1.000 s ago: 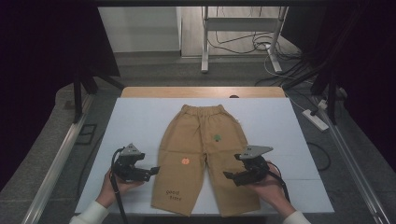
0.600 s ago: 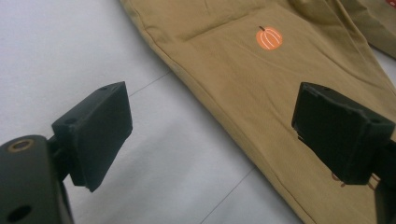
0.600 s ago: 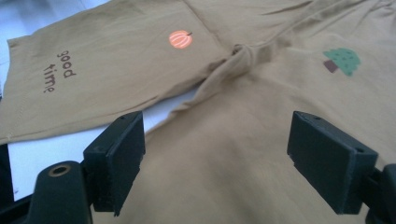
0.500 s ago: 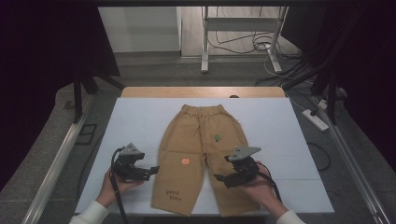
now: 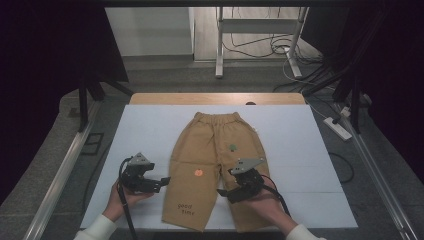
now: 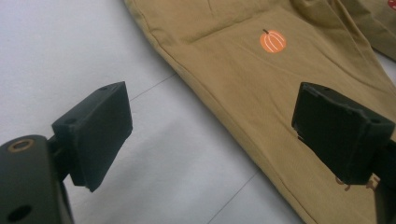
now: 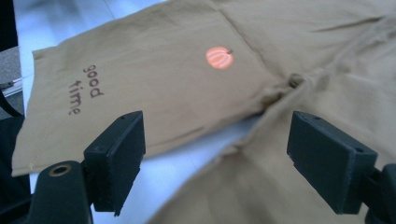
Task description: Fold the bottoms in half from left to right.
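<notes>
A white sheet (image 5: 145, 135) covers most of the table at the centre of the high view, with a strip of bare wooden tabletop (image 5: 215, 98) showing along its far edge. Faint seams cross the sheet near the bottom of the frame (they also run as thin lines through the left gripper view). At the upper middle stands a white metal frame (image 5: 257, 30) on the floor, with loose cables (image 5: 252, 50) lying around its feet. A white power strip (image 5: 338, 128) lies on the floor at the right edge, just beside a metal rail (image 5: 372, 165). A matching rail (image 5: 62, 175) runs down the left side.
</notes>
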Available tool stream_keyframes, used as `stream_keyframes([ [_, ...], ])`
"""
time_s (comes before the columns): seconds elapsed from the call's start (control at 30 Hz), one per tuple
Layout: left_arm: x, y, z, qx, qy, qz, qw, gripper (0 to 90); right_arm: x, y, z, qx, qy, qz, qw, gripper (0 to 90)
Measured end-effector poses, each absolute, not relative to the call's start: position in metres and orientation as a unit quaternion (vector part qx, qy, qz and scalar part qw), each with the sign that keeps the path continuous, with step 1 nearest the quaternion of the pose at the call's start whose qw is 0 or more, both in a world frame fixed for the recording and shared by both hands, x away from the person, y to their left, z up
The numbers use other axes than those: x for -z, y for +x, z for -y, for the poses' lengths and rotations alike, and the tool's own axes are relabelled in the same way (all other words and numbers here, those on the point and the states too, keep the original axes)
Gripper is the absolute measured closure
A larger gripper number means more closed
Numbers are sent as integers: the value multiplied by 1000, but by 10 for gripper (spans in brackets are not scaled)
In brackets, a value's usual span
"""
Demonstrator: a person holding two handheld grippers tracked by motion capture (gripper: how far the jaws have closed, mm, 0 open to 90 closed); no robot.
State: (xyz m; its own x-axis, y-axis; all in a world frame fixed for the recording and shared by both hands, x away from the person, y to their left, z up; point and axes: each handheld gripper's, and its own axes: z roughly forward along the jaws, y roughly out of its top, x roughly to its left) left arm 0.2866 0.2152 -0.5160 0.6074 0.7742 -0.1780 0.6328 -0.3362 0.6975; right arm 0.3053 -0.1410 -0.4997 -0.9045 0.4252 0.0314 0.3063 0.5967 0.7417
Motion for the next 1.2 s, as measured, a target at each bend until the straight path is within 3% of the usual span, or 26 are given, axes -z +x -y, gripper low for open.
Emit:
stream_keyframes([
  [1.2, 516, 290, -217, -93, 808, -439, 383, 119, 511, 288, 75, -391, 150, -907, 37, 199],
])
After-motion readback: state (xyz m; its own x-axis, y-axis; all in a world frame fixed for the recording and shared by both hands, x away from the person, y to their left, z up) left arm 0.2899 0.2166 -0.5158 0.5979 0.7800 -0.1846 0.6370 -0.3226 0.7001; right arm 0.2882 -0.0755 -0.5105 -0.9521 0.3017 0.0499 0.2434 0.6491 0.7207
